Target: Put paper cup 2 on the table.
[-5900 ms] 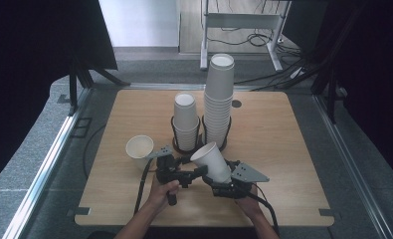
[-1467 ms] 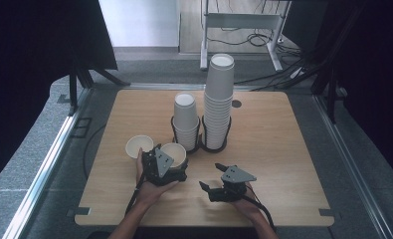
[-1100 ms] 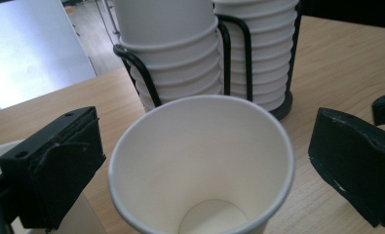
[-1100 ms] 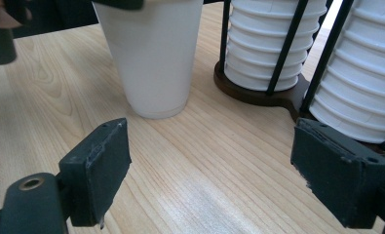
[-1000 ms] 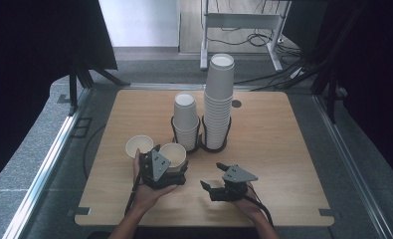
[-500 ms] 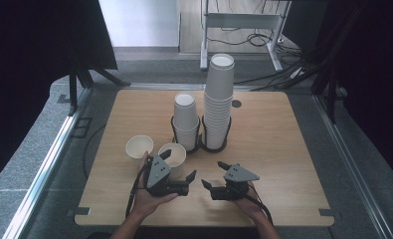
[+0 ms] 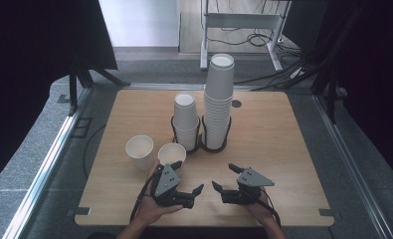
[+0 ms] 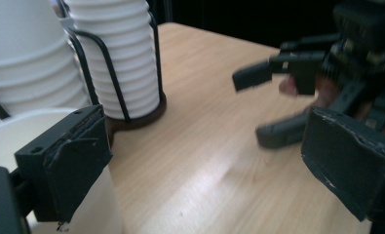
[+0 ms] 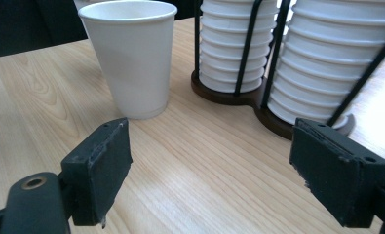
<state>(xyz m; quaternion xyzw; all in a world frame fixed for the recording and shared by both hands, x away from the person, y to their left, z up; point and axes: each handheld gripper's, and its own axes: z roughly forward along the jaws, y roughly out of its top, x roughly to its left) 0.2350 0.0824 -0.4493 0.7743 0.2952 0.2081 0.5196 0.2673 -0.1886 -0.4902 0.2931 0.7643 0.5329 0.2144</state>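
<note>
Two grippers rest low over the near edge of a wooden table (image 7: 283, 129), jaws facing each other across bare wood. Behind them, at table centre, a black wire rack (image 7: 201, 144) holds two stacks of white paper cups: the tall stack (image 7: 219, 99) on the right, the short stack (image 7: 185, 119) on the left, touching side by side.

Two single cups stand upright, mouths up, left of the rack. The far cup (image 7: 140, 152) sits apart toward the left edge; the near cup (image 7: 171, 155) stands between it and the rack, just ahead of the left gripper (image 7: 196, 191).

Left gripper — jaws apart, having just been closing, with nothing between the pads; in the left gripper view the near cup (image 8: 83, 195) lies beside and behind the left-hand pad, outside the gap, and whether it touches cannot be told.

Right gripper (image 7: 225, 179) — jaws wide apart, empty, pointing toward the rack. In the right gripper view a single cup (image 9: 131, 58) stands beyond its pads, well clear of them.
</note>
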